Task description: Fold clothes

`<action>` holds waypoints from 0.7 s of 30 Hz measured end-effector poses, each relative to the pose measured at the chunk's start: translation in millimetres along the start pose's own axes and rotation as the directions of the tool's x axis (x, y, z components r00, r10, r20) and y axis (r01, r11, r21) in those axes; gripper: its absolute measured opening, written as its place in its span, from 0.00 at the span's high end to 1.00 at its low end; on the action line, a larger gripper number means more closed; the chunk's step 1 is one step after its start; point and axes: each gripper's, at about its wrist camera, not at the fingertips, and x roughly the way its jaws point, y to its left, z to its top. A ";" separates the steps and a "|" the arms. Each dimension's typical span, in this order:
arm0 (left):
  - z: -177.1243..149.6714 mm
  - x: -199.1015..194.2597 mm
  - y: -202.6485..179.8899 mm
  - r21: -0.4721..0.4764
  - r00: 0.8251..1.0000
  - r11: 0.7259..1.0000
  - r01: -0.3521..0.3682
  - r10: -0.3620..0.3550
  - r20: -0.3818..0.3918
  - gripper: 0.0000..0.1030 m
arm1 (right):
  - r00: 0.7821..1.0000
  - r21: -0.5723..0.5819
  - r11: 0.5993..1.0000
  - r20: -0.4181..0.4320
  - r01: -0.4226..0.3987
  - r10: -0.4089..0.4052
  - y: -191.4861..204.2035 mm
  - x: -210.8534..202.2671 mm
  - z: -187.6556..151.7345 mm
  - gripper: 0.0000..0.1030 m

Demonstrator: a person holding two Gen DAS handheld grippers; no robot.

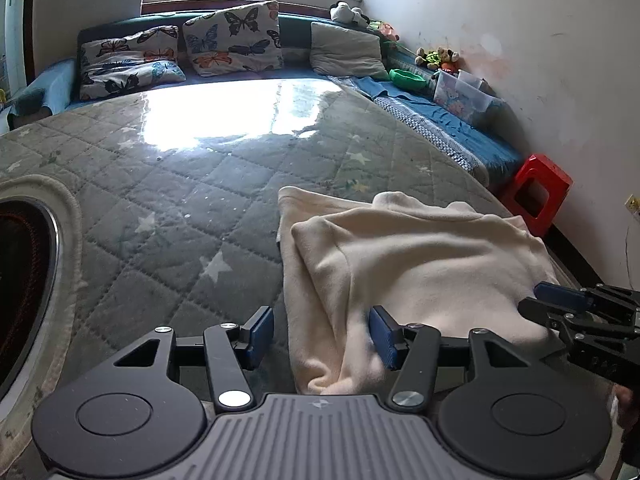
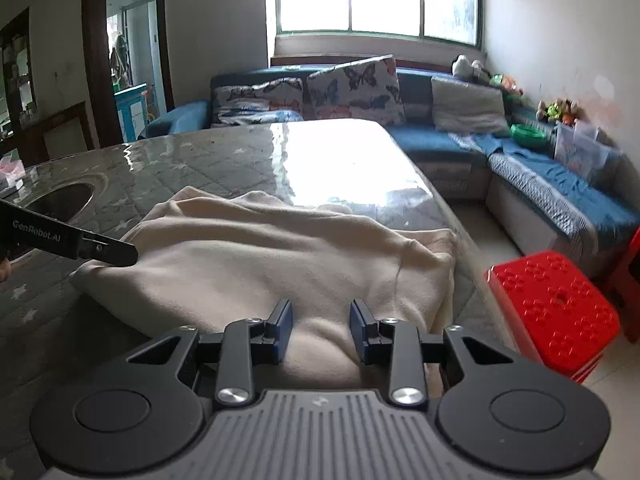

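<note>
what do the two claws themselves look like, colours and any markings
Both match: the left claw and right claw have matte black linkage arms with silver pivot screws, blue ribbed pads on the fingers, round black discs on each side, and a grey ribbed housing. The left one's side reads "GenRobot.AI" in pale lettering. No cables visible.

The left gripper [image 1: 322, 338] hangs low over the table [image 1: 168, 200] with its blue-padded fingers [image 1: 262, 332] spread wide. The near left edge of a cream garment [image 1: 420, 264] lies between them, and its right pad touches the cloth. The garment lies loosely folded ahead and to the right of the gripper, one layer doubled over another. Further right, the right gripper [image 1: 544, 300] reaches in over the garment's near right corner; whether it grips the cloth cannot be told. To the gripper's left, a round dark opening [image 1: 24, 280] is set into the quilted star-patterned table cover. Far ahead stand butterfly cushions [image 1: 232, 40] on a blue sofa, and a red stool [image 1: 538, 190] sits off to the right.
</note>
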 end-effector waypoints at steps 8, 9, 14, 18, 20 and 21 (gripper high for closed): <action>4.0 -1.0 -3.6 0.023 0.999 0.999 -0.037 0.037 0.004 0.43 | 0.999 0.042 0.999 0.013 -0.033 0.032 -7.1 12.2 42.6 0.70; 4.6 -1.0 -4.2 0.026 0.999 0.999 -0.042 0.042 0.005 0.42 | 0.999 0.046 0.998 0.011 -0.036 0.036 -6.2 17.8 48.0 0.70; 7.3 0.0 -6.1 0.037 0.998 0.998 -0.060 0.060 0.006 0.36 | 0.999 0.029 0.999 -0.016 -0.046 0.047 6.6 52.8 68.8 0.70; 8.2 2.4 -2.9 0.032 0.998 0.998 -0.062 0.062 0.001 0.34 | 0.999 0.016 0.999 -0.034 -0.042 0.042 18.0 75.2 73.8 0.70; 8.0 3.0 -2.3 0.032 0.998 0.997 -0.064 0.064 0.000 0.31 | 0.999 0.009 1.000 -0.044 -0.027 0.028 22.4 84.7 71.5 0.69; 7.8 3.5 -2.2 0.034 0.998 0.997 -0.066 0.066 0.000 0.30 | 0.999 0.006 1.000 -0.044 -0.020 0.021 23.3 88.1 70.8 0.70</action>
